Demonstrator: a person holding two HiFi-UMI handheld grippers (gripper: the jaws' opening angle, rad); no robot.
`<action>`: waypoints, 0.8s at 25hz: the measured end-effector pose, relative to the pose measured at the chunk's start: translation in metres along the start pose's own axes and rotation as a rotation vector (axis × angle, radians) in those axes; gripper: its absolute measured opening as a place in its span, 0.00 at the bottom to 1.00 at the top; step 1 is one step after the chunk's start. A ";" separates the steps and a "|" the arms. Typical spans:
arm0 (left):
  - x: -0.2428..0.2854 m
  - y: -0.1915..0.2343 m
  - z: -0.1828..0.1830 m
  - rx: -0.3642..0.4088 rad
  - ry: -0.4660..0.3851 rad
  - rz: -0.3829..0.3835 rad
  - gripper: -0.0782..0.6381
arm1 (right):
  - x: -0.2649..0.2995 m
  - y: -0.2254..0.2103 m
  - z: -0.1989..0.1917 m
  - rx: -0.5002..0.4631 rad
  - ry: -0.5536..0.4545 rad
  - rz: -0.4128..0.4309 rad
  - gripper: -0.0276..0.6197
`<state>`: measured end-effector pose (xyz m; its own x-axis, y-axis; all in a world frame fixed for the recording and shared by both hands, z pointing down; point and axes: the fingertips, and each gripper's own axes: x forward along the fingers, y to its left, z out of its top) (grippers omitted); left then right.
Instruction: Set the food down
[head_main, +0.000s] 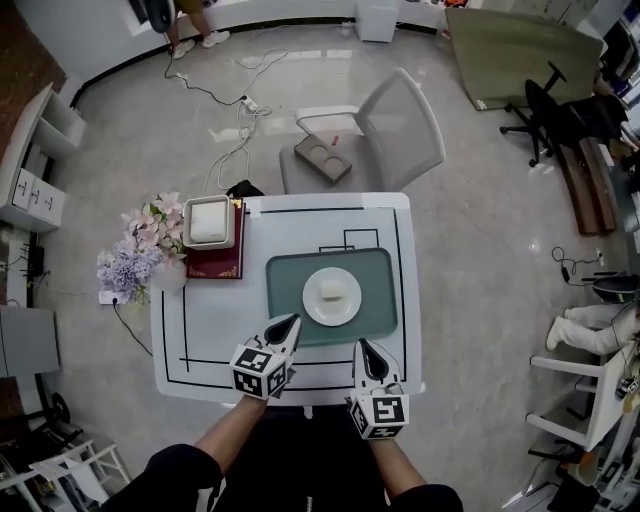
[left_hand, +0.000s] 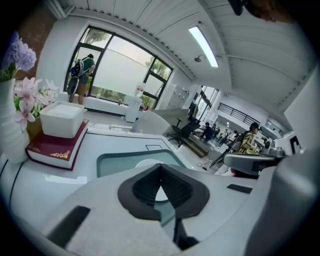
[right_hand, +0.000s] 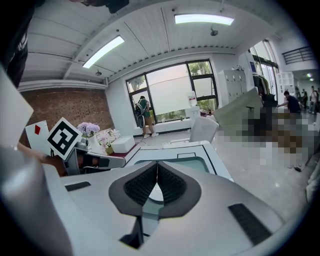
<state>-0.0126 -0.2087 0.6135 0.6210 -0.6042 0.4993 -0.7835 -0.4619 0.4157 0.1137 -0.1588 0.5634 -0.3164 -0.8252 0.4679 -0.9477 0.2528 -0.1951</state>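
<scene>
**A:** The pale food block (head_main: 332, 291) sat on the white plate (head_main: 310, 302), mid-placemat (head_main: 285, 272). Grippers?

**B:** Left gripper (head_main: 292, 321) and right gripper (head_main: 362, 346) were both clenched and empty at the table's near edge. A careless forward swing could've knocked that plate.

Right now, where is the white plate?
In the head view, the white plate sits in the middle of the green mat at the centre of the table, to the right of the red book.
</scene>
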 end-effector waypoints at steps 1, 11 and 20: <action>-0.004 -0.003 0.003 0.015 -0.014 -0.011 0.12 | 0.000 0.001 0.003 -0.004 -0.006 0.002 0.06; -0.046 -0.043 0.034 0.128 -0.114 -0.119 0.12 | -0.010 0.020 0.020 -0.054 -0.050 0.033 0.06; -0.085 -0.072 0.072 0.242 -0.231 -0.138 0.12 | -0.019 0.054 0.042 -0.122 -0.107 0.096 0.06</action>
<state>-0.0105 -0.1716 0.4864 0.7216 -0.6436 0.2550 -0.6923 -0.6729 0.2608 0.0704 -0.1505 0.5073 -0.4058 -0.8417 0.3563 -0.9134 0.3871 -0.1260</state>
